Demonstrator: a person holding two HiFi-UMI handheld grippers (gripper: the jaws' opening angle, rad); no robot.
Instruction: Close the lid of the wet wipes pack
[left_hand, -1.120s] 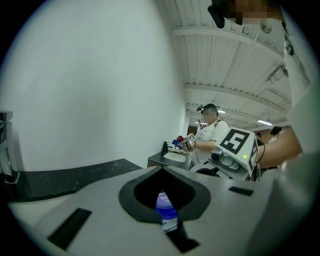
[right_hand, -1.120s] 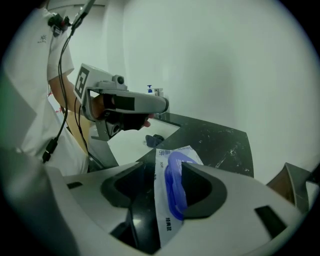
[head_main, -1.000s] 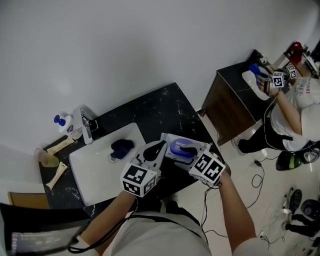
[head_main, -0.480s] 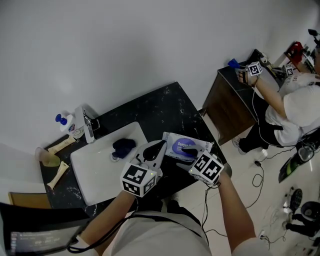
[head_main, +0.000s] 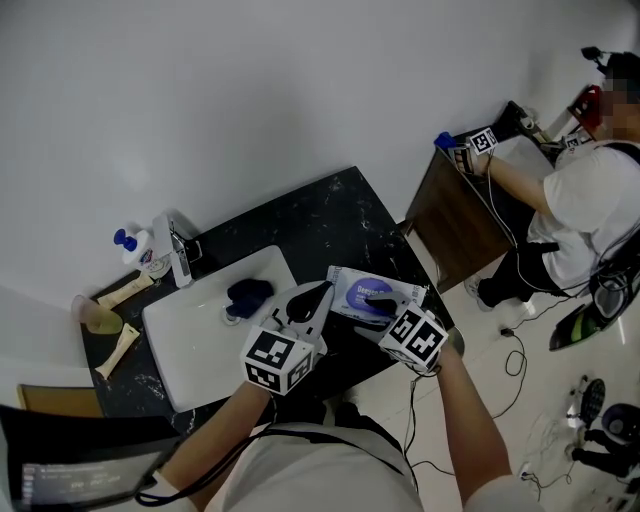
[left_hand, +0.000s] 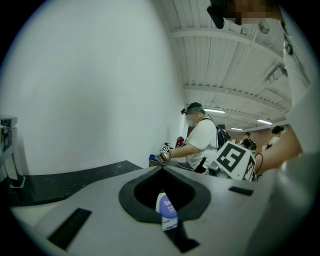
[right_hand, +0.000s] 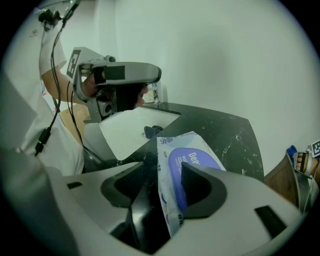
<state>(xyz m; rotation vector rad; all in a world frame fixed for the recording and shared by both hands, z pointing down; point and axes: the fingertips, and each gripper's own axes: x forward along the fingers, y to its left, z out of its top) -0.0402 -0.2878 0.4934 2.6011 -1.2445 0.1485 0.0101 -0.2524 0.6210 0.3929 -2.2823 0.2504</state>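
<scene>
1. Since the earlier frames our own grippers had hardly shifted. What had moved was the other person (head_main: 585, 200) at the right, who had straightened up and slid a marked gripper (head_main: 478, 142) along the brown cabinet (head_main: 450, 215) toward its far corner.
2. The wet wipes pack (head_main: 400, 291) lay flat on the black counter (head_main: 320, 215), just right of the white sink (head_main: 190, 340) and near the counter's front edge.
3. Our right gripper (head_main: 378, 300) was clamped on the pack. One jaw lay across the purple lid (head_main: 358, 292) and the other sat under the pack's near edge. We judged that this grip was there to squeeze the lid flat so that its seal would take.
4. Our left gripper (head_main: 322, 292) had its jaws pressed together with nothing between them. Only a sliver of the pack showed through the gap behind the tips. The tips sat just beside the pack's left corner, by the sink's rim. We judged that it waited there to stop the pack sliding toward the sink, but we could not tell whether it touched the pack.
5. The lid looked down rather than raised, so we judged the task nearly done. The jaw hid whether the lid's edge had sealed all round.
</scene>
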